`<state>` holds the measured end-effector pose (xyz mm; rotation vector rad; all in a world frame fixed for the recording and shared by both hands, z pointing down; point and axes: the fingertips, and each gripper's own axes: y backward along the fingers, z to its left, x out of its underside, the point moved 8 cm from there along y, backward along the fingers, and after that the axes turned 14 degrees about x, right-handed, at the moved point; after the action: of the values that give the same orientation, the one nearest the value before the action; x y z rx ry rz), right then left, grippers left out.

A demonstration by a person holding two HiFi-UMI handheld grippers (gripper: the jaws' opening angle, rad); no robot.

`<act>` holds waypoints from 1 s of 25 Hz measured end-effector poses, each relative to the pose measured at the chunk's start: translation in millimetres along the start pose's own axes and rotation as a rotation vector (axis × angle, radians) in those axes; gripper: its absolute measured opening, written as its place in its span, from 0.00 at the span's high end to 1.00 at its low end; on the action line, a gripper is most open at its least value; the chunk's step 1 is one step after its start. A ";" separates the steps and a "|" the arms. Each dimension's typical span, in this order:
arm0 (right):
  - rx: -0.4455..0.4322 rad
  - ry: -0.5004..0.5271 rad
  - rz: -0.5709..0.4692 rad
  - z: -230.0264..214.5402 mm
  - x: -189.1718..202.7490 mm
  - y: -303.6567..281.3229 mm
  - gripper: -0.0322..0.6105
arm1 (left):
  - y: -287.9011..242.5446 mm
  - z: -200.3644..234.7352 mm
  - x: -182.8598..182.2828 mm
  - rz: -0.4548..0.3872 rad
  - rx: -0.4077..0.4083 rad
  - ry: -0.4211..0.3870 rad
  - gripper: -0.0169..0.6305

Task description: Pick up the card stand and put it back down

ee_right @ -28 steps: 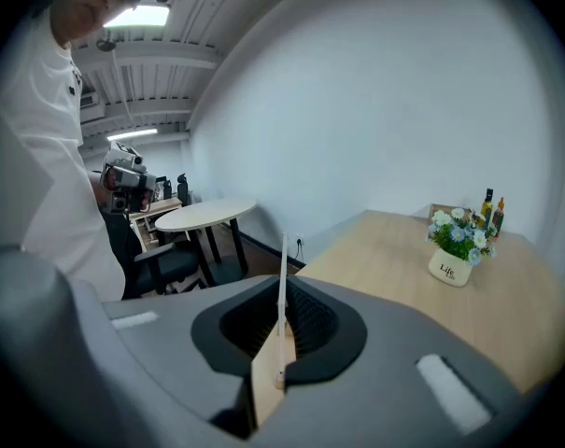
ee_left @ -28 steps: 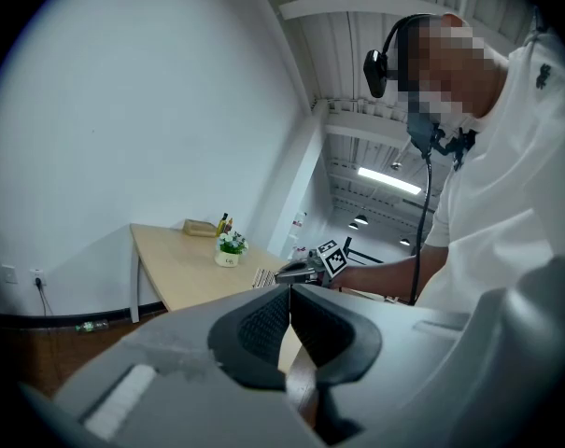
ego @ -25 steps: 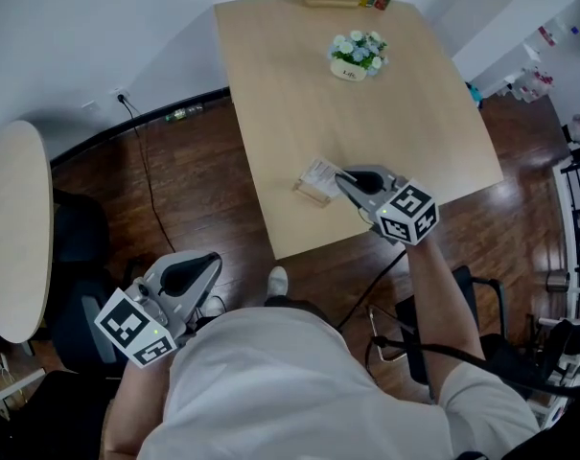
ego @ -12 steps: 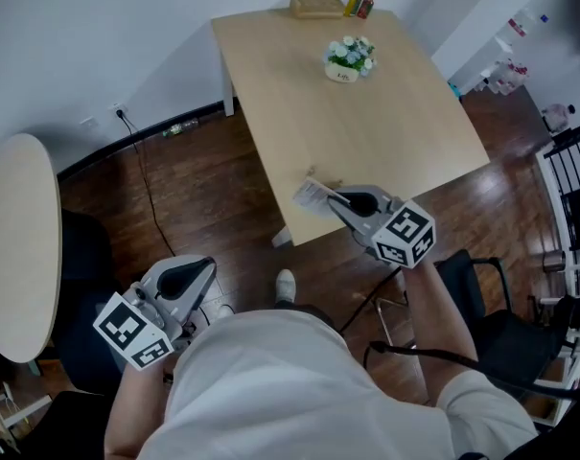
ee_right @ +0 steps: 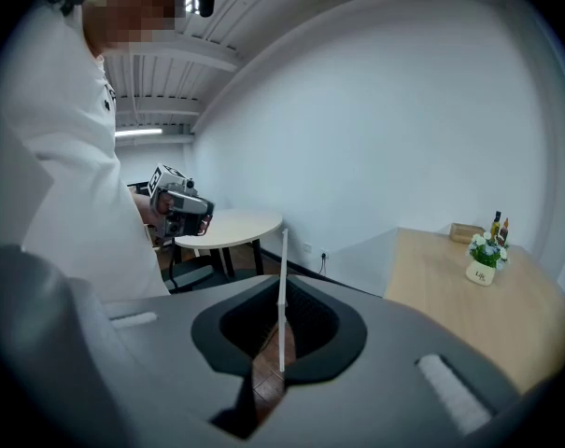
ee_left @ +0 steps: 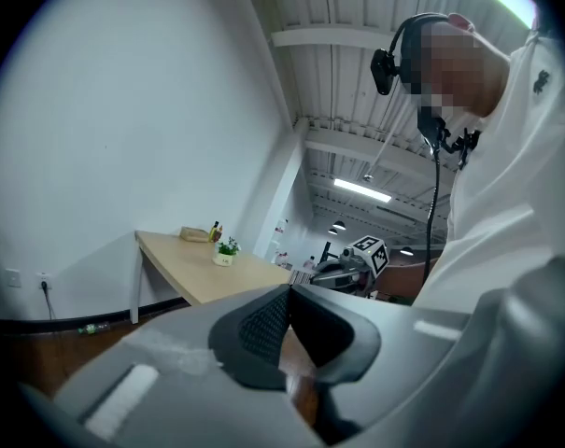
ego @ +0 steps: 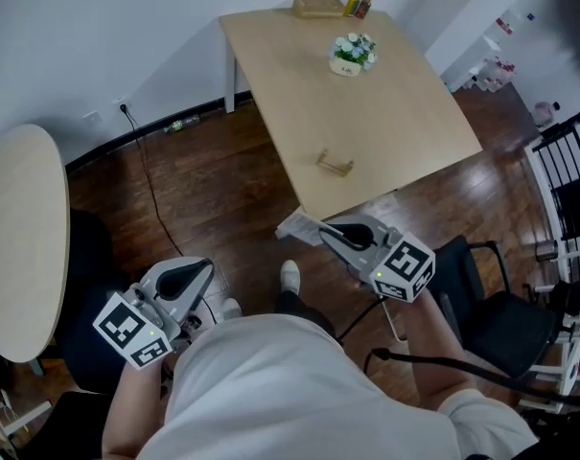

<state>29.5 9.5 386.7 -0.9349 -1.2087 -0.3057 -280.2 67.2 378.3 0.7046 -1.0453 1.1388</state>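
Dark wood floor (ego: 222,180) surrounds a pale bench (ego: 385,113). In the head view it bears a flower pot (ego: 350,65), print too small to read, 2 bottles (ego: 359,3) and the card stand (ego: 335,164), now emptied. Its card (ego: 294,226) has left the bench edge in the right tongs (ego: 320,231). The left tongs (ego: 208,268) hang low over the floor.

Left gripper view: tongs closed, empty.

Right gripper view: tongs pinch the card edge-on.

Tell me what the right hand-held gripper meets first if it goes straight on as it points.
Probably the dark wood floor, between the round table and the rectangular table, with the white wall beyond; depth is unclear. The card held in the right hand-held gripper would touch first.
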 end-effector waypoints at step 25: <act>-0.013 -0.002 -0.035 107.2 -26.5 39.6 0.92 | 38.5 -12.7 18.2 0.015 0.089 -0.013 0.98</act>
<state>-24.9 106.9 350.8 -0.9261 -1.2270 -0.3416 -311.9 96.8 388.2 0.7767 -1.0167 1.2012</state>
